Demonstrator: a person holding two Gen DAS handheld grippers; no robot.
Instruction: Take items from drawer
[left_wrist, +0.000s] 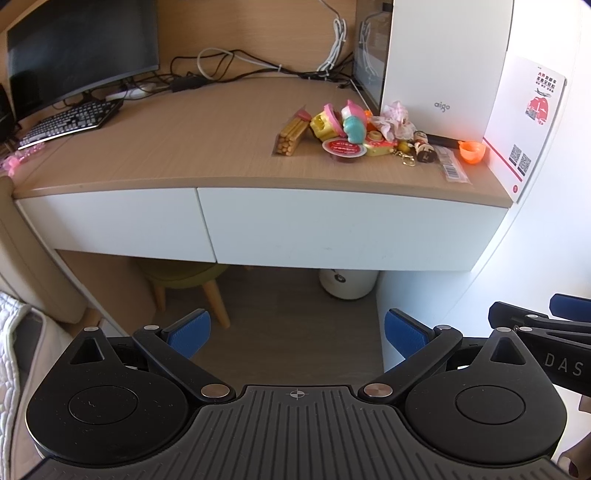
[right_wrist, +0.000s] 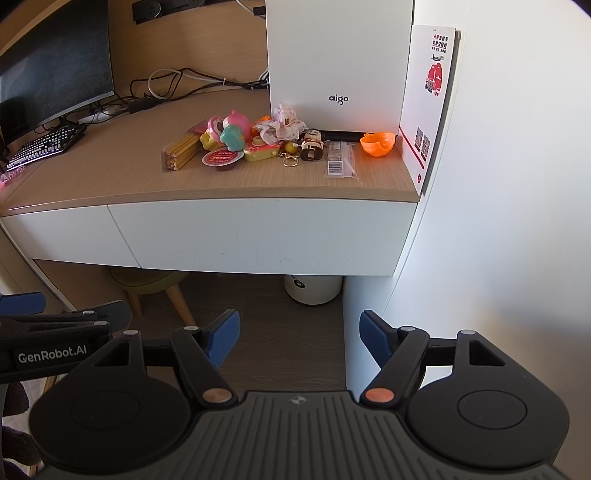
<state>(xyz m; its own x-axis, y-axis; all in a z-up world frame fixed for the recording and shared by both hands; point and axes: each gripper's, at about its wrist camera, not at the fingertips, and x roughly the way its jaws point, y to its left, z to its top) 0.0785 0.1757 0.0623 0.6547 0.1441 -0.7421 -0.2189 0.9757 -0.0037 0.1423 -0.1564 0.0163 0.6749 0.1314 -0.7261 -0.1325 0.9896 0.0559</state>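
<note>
Both sets of jaws are hanging open and empty; the closed drawer is lying ahead of the right gripper, the left gripper sitting farther off.

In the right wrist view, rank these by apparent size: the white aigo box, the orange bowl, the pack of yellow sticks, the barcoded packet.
1. White aigo box, by far the largest.
2. Pack of yellow sticks.
3. and 4. Barcoded packet and orange bowl: too alike in apparent size to rank.

Wooden desk under toy clutter (keyboard far left)
</note>
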